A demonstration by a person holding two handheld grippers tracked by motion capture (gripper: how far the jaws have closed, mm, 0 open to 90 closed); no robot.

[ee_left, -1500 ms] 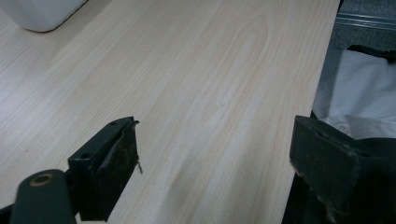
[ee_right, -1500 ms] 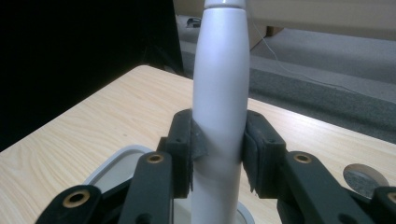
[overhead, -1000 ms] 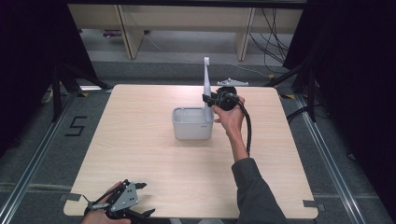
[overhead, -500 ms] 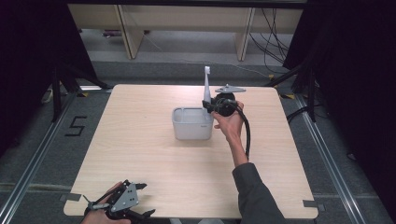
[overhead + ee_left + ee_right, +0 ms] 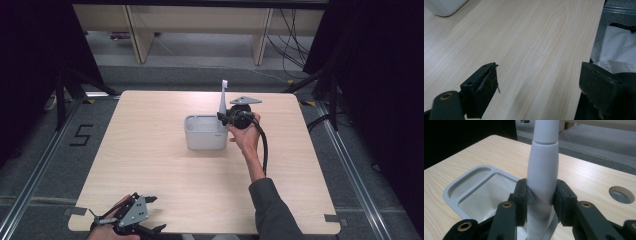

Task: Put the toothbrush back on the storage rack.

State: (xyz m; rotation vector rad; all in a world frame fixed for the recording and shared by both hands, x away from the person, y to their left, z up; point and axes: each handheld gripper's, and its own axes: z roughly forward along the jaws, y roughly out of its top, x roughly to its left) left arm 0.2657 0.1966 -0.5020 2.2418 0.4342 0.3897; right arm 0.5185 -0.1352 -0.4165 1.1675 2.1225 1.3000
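Toothbrush held upright beside the grey holder

Fingers of the right gripper (image 5: 223,117) press on both sides of a white toothbrush (image 5: 223,98). They hold it near its thick lower part. The toothbrush stands upright, with its thin end pointing up. It is at the right edge of a grey holder (image 5: 205,132), which sits near the middle of the table (image 5: 150,165). From the right gripper view, the white handle (image 5: 543,177) sits tight between the two black pads (image 5: 522,195), and the holder (image 5: 456,192) lies just behind and to the left. This holder has a big open part and a small shallow part along one side. A round hole (image 5: 622,194) in the table shows off to the right.

The left gripper (image 5: 132,217) is at the near left edge of the table, well apart from the holder. Its fingers (image 5: 482,92) stand wide apart with only bare wood between them. A corner of the holder (image 5: 445,6) shows far off.
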